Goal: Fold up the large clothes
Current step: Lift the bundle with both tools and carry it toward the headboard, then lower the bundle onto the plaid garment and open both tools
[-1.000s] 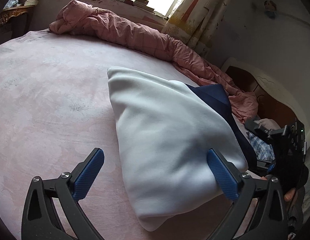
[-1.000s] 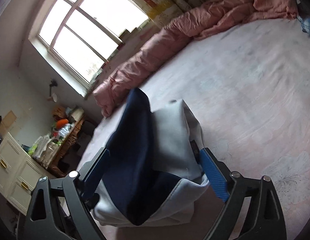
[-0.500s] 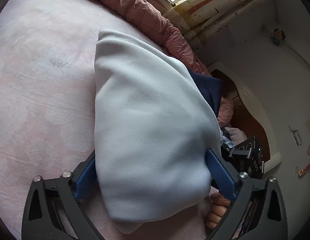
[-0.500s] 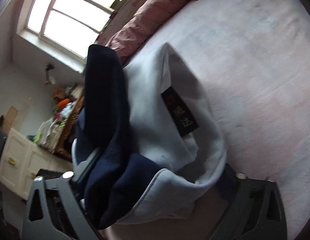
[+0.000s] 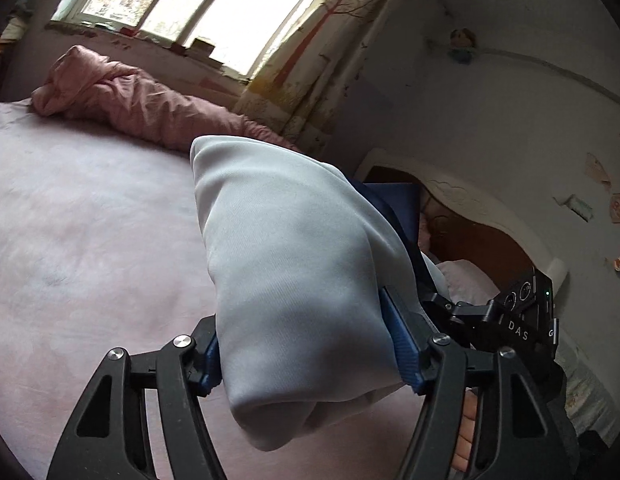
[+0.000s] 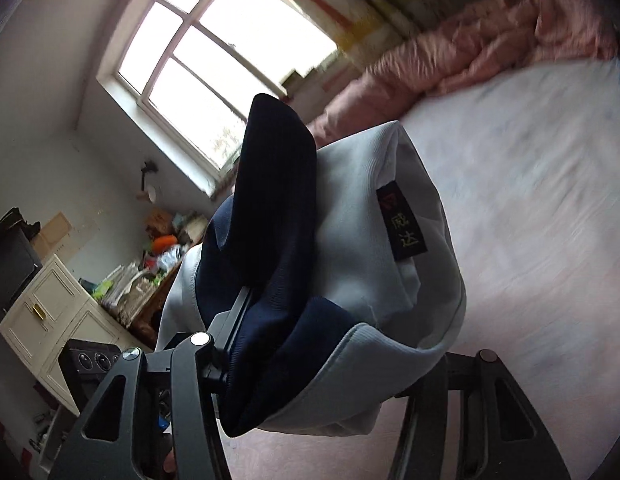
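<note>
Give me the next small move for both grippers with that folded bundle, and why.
Probably carry it level to a bare patch of the bed and lower it there. The jaws of both the left gripper and the right gripper are closing, with the pale-and-navy bundle between them, and it hangs clear of the sheet. Setting it down flat should keep the fold together.

The folded garment [image 5: 293,264] is a thick bundle of pale grey-white knit fabric with navy blue panels [image 6: 269,216] folded into it. From the left wrist view its smooth pale outer side bulges as a rounded pad, navy showing only along its far right edge. From the right wrist view the open side shows: navy layers stacked beside the pale fabric, a ribbed pale hem [image 6: 350,364] below, and a dark sewn label [image 6: 402,226] with yellow characters. It appears lifted clear of the bed.
</note>
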